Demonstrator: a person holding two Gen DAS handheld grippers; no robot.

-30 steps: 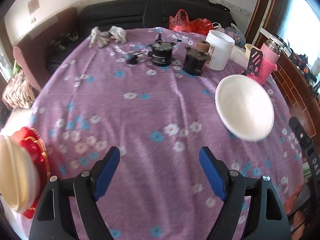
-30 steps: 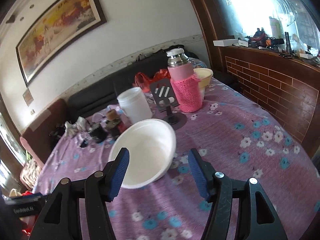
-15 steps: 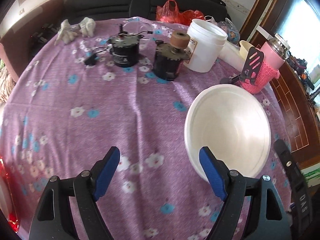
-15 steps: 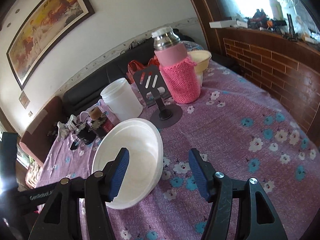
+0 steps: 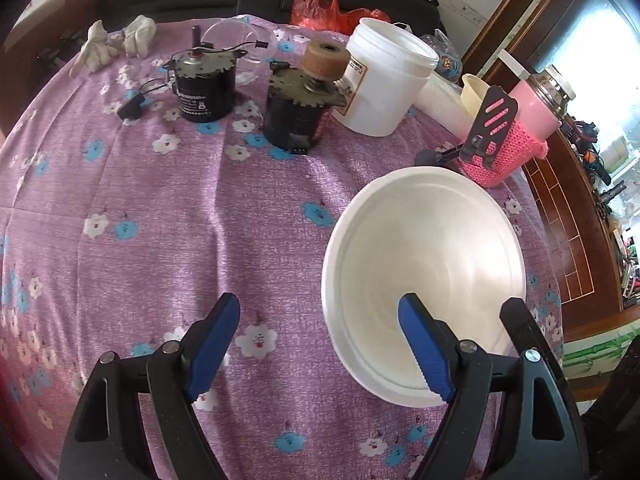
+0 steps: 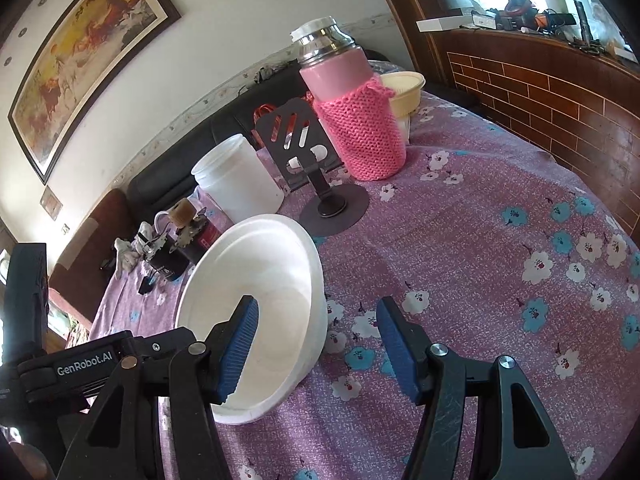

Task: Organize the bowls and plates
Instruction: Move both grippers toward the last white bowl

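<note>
Item: white bowl [image 5: 424,264], upright on the purple tablecloth [image 5: 160,208].
Right gripper [image 6: 316,344]: wide, empty, straddling the bowl's near rim, one pad inside.
Left gripper [image 5: 320,344]: wide, empty, bowl to its right.
Nearer: right.

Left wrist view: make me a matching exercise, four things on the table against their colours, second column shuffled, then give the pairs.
Things:
1. bowl
2. knitted flask sleeve
3. tablecloth
4. plastic bag

Colours:
A. red
B. purple with flowers
C. white
D. pink

Pairs: 1-C, 2-D, 3-B, 4-A
</note>
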